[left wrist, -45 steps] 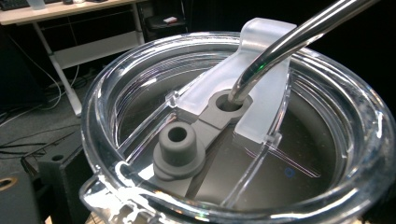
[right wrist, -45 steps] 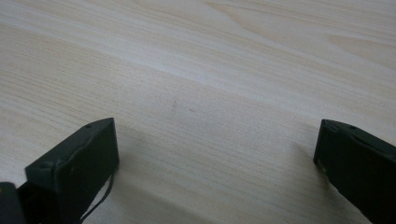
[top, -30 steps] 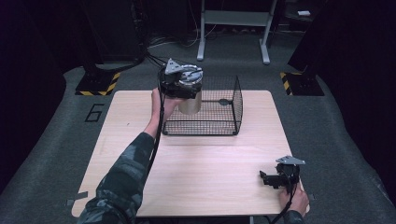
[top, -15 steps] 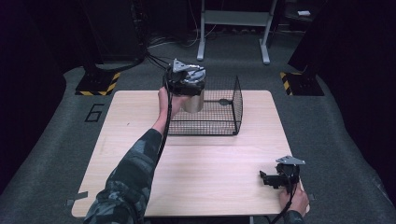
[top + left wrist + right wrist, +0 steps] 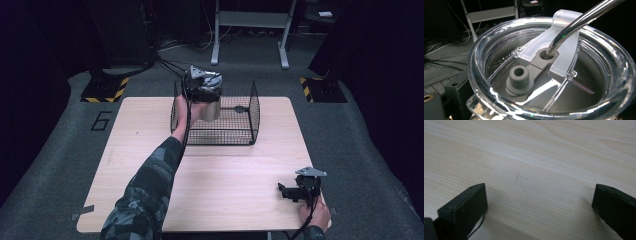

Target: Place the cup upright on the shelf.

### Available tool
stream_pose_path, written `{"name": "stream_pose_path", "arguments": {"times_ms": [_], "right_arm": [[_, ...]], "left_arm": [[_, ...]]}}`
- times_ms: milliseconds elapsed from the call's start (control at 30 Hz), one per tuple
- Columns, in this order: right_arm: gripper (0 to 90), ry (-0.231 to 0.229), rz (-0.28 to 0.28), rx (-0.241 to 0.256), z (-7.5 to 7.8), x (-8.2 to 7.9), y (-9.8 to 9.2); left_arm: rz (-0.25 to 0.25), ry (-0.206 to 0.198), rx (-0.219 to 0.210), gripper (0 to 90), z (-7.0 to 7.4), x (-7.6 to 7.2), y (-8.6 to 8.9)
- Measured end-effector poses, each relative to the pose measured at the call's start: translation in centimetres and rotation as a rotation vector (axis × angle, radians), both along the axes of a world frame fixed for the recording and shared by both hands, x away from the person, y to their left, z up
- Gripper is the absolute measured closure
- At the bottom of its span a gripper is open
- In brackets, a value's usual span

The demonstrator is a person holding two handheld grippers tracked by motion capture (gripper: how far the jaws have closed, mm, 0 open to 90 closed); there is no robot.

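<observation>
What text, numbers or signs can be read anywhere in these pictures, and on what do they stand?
"6": a dark numeral on the grey floor mat, left of the table.
Yellow-and-black hazard stripes, with no wording, mark two floor bases.
The tumbler lid, the wire basket and both grippers bear no legible text.

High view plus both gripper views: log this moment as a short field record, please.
setting: light wooden table
container: black wire basket at the table's far edge
held item: steel tumbler with clear plastic lid and bent metal straw, inside the basket
left gripper: over the tumbler, at its lid
right gripper: open, resting on the table near the right corner
</observation>
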State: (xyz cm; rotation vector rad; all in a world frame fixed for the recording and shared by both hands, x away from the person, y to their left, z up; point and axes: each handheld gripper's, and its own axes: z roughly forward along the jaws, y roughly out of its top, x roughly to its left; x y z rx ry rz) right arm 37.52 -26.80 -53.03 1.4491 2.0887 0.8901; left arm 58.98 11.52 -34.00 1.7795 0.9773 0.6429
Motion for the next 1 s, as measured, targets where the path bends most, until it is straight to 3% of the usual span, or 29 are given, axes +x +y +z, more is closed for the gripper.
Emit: {"name": "stream_pose_path", "arguments": {"times_ms": [200, 633, 1000], "right_arm": [[0.0, -0.007, -0.004, 0.000, 0.0, 0.0, 0.0], [0.0, -0.008, -0.001, -0.002, -0.1, 0.0, 0.0], [0.0, -0.006, -0.006, 0.002, 0.0, 0.0, 0.1]], "left_arm": [[0.031, 0.022, -0.019, 3.9, -1.3, 0.7, -0.3], [0.057, 0.066, 0.018, 3.9, -4.5, 1.2, -1.5], [0.081, 0.098, 0.026, 3.9, -6.0, 1.6, -2.1]]}}
